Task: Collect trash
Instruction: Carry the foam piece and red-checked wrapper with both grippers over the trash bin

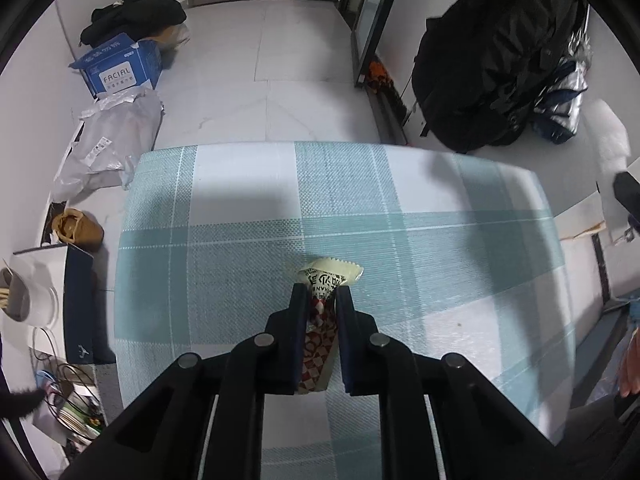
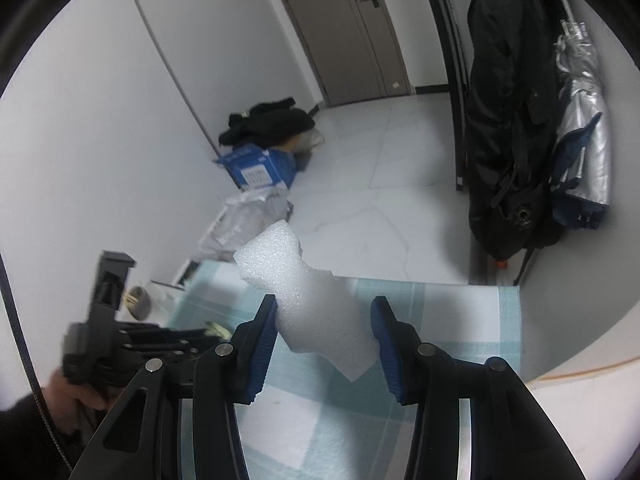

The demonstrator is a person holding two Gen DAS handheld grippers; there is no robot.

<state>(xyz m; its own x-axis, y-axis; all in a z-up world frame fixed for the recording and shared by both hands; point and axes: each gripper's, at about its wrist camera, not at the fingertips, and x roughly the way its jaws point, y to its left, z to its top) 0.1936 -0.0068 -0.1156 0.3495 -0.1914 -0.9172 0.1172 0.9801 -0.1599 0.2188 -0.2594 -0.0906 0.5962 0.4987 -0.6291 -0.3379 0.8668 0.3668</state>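
Two handheld grippers work above a surface (image 1: 400, 240) covered in a teal-and-white checked cloth, each carrying one piece of rubbish; the left gripper (image 1: 320, 294) has its jaws drawn narrow and clamped on a crumpled snack wrapper (image 1: 320, 312), red-and-white patterned with a cream, zigzag-cut end that juts past the fingertips; the wrapper appears to hang clear of the cloth, probably so it can be carried off rather than dragged. The right gripper (image 2: 324, 312) carries a piece of white foam (image 2: 308, 292), which rises tilted out of the jaws; the jaws stand moderately wide, the left pad (image 2: 262, 344) pressing the foam's side, while contact at the right pad cannot be confirmed, so how firm the grip is cannot be told; the foam looks light and springy, and might slip if the hold is one-sided. No bin shows in either view; a blue carton (image 1: 120, 68), grey plastic bags (image 1: 108, 140) and dark clothing (image 1: 132, 16) lie on the floor by the wall.
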